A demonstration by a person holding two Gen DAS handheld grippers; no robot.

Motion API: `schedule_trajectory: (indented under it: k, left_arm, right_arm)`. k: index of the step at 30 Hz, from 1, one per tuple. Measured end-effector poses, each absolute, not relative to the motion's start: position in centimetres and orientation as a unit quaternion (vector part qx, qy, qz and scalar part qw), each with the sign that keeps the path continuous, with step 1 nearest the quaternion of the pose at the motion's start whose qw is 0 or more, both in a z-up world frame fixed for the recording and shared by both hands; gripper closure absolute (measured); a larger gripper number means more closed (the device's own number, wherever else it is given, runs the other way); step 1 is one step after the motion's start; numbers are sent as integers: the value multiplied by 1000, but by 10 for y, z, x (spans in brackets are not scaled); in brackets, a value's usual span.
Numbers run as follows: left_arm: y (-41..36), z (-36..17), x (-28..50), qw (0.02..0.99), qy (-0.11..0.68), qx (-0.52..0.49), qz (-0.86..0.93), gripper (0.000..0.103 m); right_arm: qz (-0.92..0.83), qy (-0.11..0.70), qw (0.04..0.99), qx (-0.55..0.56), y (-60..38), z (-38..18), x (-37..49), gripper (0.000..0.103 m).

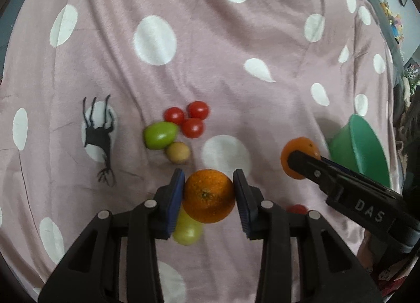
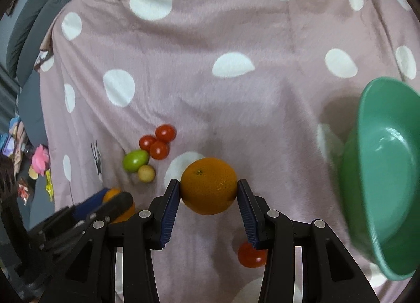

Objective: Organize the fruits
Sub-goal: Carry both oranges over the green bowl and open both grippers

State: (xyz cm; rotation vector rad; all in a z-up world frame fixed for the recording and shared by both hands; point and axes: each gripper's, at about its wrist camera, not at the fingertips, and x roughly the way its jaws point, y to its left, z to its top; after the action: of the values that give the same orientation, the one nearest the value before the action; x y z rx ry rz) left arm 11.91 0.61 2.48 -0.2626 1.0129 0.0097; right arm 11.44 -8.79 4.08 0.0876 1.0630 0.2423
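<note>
My left gripper (image 1: 208, 173) is shut on an orange (image 1: 208, 198), held above the pink spotted blanket (image 1: 210, 53). My right gripper (image 2: 208, 182) is shut on a second orange (image 2: 208, 187); this orange (image 1: 302, 150) also shows from the left wrist, with the green bowl (image 1: 359, 145) just beyond it. The bowl (image 2: 386, 171) stands close on the right. Three red tomatoes (image 1: 189, 119), a green fruit (image 1: 160, 135) and a small tan fruit (image 1: 178, 152) lie in a cluster ahead. A yellow-green fruit (image 1: 187, 230) lies under my left fingers.
One red tomato (image 2: 250, 255) lies on the blanket below my right gripper. Grey cushions (image 2: 29, 27) and small clutter (image 2: 39, 161) sit beyond the blanket's left edge. The blanket stretches bare and wrinkled toward the far side.
</note>
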Motion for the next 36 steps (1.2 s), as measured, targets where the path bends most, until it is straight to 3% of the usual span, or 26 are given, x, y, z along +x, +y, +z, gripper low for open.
schedule_trajectory:
  k: [18, 36]
  left_arm:
    - [-71, 62, 140, 883, 462, -84, -28, 65]
    - [-158, 68, 168, 880, 462, -50, -97, 65]
  right_arm:
    - [65, 454, 886, 72, -160, 88, 100, 57]
    - [-61, 440, 888, 123, -262, 98, 95, 57]
